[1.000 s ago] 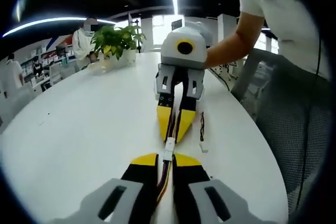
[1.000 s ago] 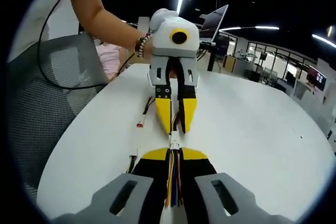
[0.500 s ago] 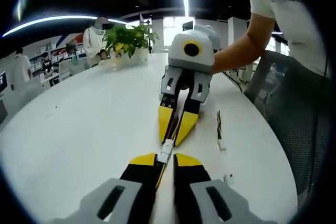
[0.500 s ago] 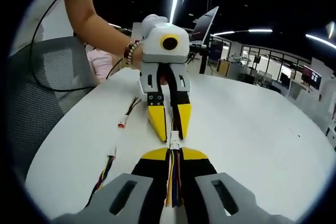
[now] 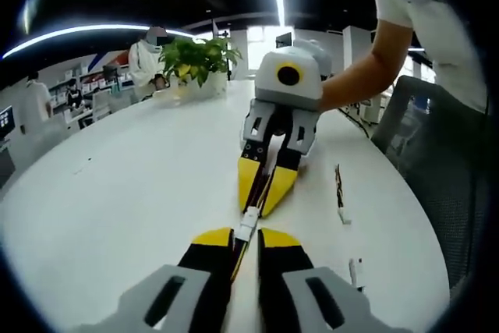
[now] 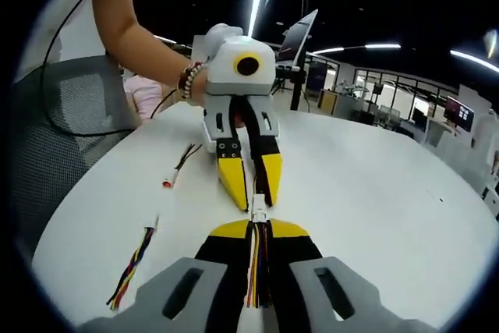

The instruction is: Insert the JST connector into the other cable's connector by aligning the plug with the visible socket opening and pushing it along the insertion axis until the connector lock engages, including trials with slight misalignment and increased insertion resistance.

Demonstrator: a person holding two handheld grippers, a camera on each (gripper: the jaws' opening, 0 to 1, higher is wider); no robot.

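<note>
From my left gripper [image 5: 245,233] I look down its yellow-tipped jaws, which are pinched on a bundle of dark and yellow wires ending in a small white connector [image 5: 249,222] just past the tips. Facing it, tip to tip, is my right gripper [image 5: 261,199], also clamped on its own cable, its jaws slanting down to the same white connector over the white table [image 5: 125,185]. In the right gripper view the picture mirrors this: the right gripper [image 6: 255,228] grips a bundle of multicoloured wires [image 6: 256,267], and the white connector [image 6: 258,210] sits between its tips and those of the left gripper [image 6: 250,199] opposite. I cannot tell from either view whether the two connector halves are fully seated or merely touching. A spare cable with a white plug [image 5: 341,200] lies on the table near the edge, and in the right gripper view a loose multicoloured wire bundle [image 6: 132,268] and another dark cable [image 6: 178,165] lie off to the side. A potted plant [image 5: 196,60] stands at the far end of the table.
</note>
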